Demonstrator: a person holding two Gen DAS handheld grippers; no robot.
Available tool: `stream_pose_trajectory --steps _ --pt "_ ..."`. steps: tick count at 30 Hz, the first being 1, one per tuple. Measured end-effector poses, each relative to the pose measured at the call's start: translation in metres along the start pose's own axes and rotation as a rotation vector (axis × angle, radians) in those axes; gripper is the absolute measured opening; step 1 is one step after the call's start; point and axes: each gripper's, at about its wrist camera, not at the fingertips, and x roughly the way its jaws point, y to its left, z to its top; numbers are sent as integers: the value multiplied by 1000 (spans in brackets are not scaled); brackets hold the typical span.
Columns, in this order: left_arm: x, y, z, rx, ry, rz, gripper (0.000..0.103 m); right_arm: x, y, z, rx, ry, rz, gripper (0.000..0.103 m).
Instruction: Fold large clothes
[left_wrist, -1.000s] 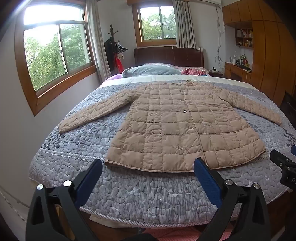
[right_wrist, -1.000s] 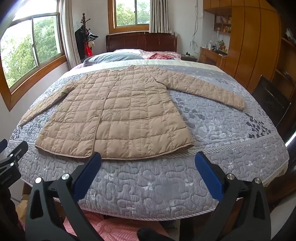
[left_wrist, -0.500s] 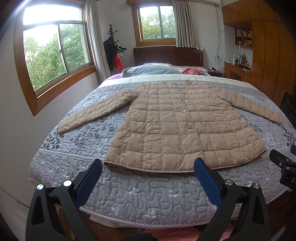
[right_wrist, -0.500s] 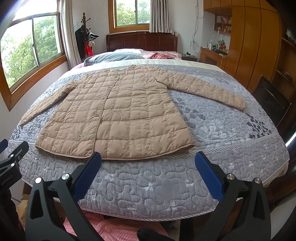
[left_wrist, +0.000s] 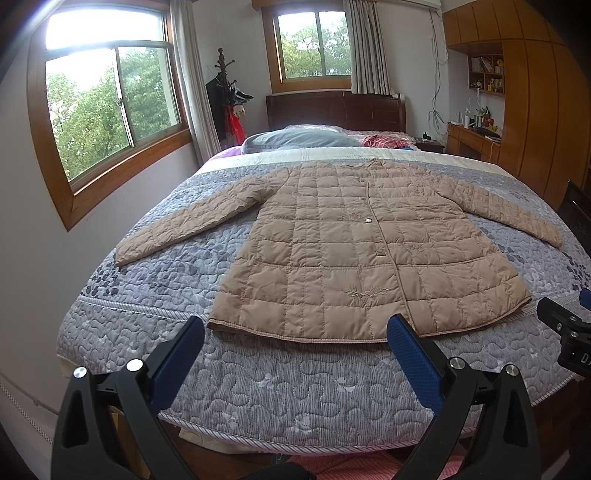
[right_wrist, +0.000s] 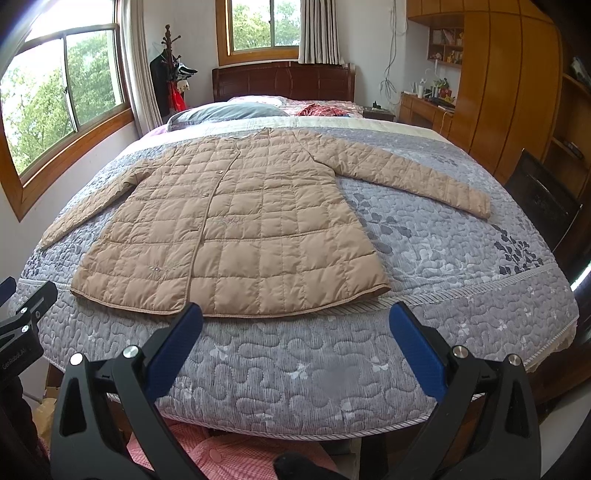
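Observation:
A tan quilted coat (left_wrist: 354, 251) (right_wrist: 236, 225) lies flat and buttoned on the bed, both sleeves spread out to the sides, hem toward me. My left gripper (left_wrist: 295, 328) hovers open just short of the hem, nothing between its blue pads. My right gripper (right_wrist: 295, 315) is open too, near the hem's right half, empty. Each gripper shows at the edge of the other's view: the right gripper (left_wrist: 569, 332) and the left gripper (right_wrist: 22, 325).
The grey quilted bedspread (left_wrist: 280, 384) covers a wide bed with pillows (left_wrist: 299, 138) and a dark headboard (left_wrist: 332, 110) at the far end. Windows and a coat stand (left_wrist: 225, 96) are on the left, wooden cabinets (right_wrist: 509, 85) and a dark chair (right_wrist: 543, 199) on the right.

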Motion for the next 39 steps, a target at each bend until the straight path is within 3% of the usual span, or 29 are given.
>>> stream_pose_trajectory --steps 39 --pt "2 1 0 1 0 0 99 2 3 -1 0 6 4 100"
